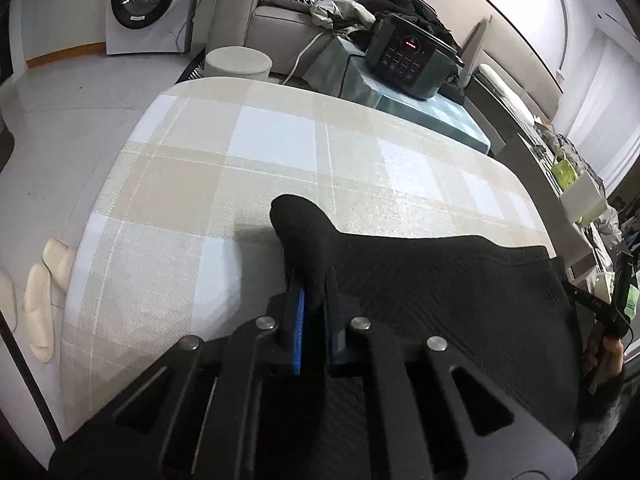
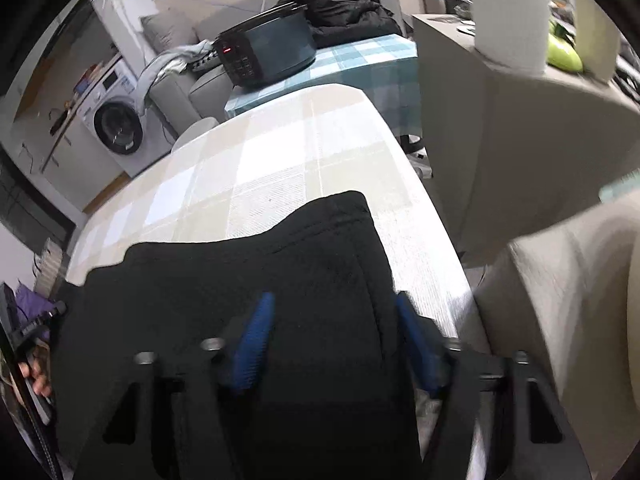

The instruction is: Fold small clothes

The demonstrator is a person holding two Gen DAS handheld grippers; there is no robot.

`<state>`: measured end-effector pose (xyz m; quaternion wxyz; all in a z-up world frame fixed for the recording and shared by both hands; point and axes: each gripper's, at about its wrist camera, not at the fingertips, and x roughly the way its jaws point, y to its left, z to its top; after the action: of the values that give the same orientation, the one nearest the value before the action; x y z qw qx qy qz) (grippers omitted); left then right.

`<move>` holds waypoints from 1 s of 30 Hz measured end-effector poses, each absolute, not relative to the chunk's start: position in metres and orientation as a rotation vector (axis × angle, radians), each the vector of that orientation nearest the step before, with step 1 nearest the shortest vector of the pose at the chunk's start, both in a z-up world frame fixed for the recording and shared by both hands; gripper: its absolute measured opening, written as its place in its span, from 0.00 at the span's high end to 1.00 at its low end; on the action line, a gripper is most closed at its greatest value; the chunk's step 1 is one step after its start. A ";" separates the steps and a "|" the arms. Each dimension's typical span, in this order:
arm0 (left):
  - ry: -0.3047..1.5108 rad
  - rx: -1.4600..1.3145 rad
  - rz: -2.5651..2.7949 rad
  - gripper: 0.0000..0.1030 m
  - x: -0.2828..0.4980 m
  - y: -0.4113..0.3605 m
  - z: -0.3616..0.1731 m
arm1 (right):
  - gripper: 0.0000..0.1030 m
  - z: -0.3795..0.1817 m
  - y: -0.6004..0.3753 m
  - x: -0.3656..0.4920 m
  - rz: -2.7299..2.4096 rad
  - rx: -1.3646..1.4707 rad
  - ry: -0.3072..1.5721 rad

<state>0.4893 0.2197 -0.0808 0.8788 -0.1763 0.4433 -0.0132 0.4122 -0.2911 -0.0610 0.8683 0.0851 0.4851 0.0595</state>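
A black knit garment lies on the near part of a beige and white plaid table, with one narrow end sticking up to the left. My left gripper is shut on that narrow part, its blue pads pinching the fabric. In the right wrist view the same black garment spreads over the table near its right edge. My right gripper stands over it with the blue pads apart. Flat cloth lies between them, not pinched.
A dark pressure cooker sits on a teal-check table behind, beside a grey sofa piled with clothes. A washing machine, a round stool and pale slippers are to the left. A beige chair stands close on the right.
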 end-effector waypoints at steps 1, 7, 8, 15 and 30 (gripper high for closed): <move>0.919 -0.371 -0.032 0.97 0.489 0.220 -0.081 | 0.75 -0.062 -0.290 0.414 0.121 0.156 1.013; 0.855 -0.407 -0.048 0.97 0.478 0.226 -0.071 | 0.95 -0.053 -0.289 0.409 0.134 0.107 0.928; 0.836 -0.413 -0.052 0.97 0.478 0.227 -0.067 | 0.95 -0.047 -0.290 0.407 0.134 0.114 0.902; 0.763 -0.414 -0.033 0.97 0.484 0.227 -0.042 | 0.95 -0.018 -0.304 0.416 0.106 0.207 0.799; 0.798 -0.336 0.100 0.16 0.425 0.220 -0.024 | 0.54 0.004 -0.294 0.353 0.149 0.240 0.791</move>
<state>0.4249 0.2204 -0.0239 0.9065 -0.1629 0.3866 0.0486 0.3529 -0.2940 0.0041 0.9132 0.1165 0.3838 0.0725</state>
